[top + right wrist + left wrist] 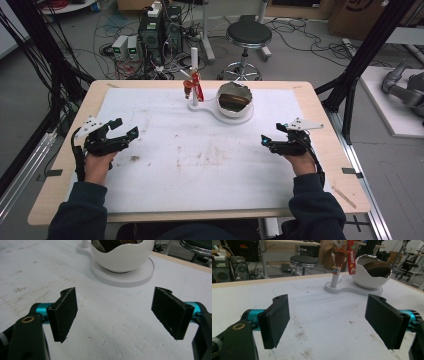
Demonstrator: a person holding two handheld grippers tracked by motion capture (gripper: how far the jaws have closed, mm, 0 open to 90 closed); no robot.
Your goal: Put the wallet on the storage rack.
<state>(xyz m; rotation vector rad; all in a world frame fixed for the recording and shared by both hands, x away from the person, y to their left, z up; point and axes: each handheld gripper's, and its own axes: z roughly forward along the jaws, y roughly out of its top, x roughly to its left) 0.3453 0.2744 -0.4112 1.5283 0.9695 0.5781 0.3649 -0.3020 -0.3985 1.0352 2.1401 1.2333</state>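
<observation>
At the far middle of the table stands a white stand with an upright post. A small brown figure and a red strap hang from the post. On the stand's round base sits a white eggshell-shaped bowl with brown pieces inside. My left gripper rests at the left of the white mat, open and empty. My right gripper rests at the right, open and empty. The left gripper view has its jaws wide apart, facing the figure and bowl. In the right gripper view the gripper faces the bowl close ahead.
A stained white mat covers most of the wooden table. Beyond the far edge stand a black stool, computer boxes and tangled cables. Black frame posts rise at both sides.
</observation>
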